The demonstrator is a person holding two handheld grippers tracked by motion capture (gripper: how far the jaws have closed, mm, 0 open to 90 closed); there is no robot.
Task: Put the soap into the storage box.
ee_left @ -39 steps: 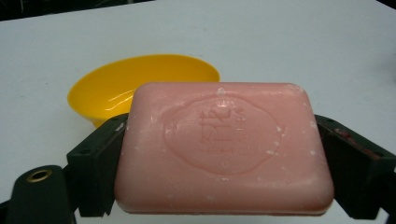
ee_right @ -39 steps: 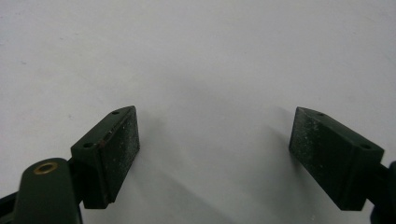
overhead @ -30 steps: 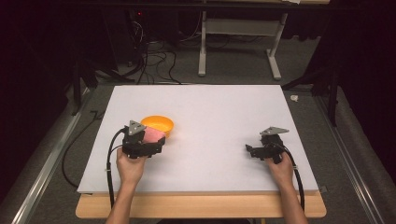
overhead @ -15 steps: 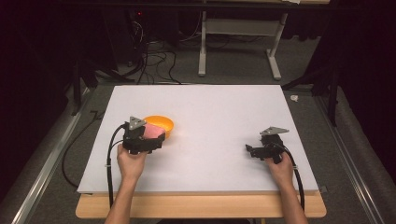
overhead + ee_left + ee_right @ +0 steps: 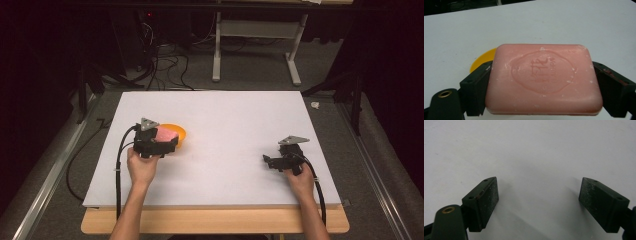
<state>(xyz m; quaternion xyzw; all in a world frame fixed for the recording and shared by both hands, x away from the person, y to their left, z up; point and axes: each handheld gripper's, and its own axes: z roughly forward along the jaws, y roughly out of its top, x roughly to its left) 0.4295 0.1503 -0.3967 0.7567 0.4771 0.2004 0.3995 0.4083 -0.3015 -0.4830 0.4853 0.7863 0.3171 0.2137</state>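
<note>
Soap [image 5: 544,78]: pink rectangular bar, rounded corners, oval stamped emblem on the top face with embossed characters that can't be read, white flecks scattered over the surface. It is pinched by its two short ends between the jaws of the left gripper [image 5: 544,86], broad face up, roughly level. In the high view the soap [image 5: 166,135] is seen held at the near-left part of the bench [image 5: 235,115], over the near edge of an orange dish [image 5: 179,131]; whether it touches the dish cannot be told. In the left gripper view a slice of the dish [image 5: 482,58] is seen behind the bar's left end.

Left gripper [image 5: 167,142]: pointed toward the person's right, grey plate on top, gripped from behind by the left hand [image 5: 142,167], forearm coming in from the bottom edge, cable looped out to the left.

Right gripper [image 5: 539,200]: jaws spread wide, nothing between them, bare white bench surface below. In the high view the right gripper [image 5: 267,161] is seen at the near-right of the bench, pointed left, low over the surface, held by the right hand [image 5: 299,180], well apart from soap and dish.
</note>
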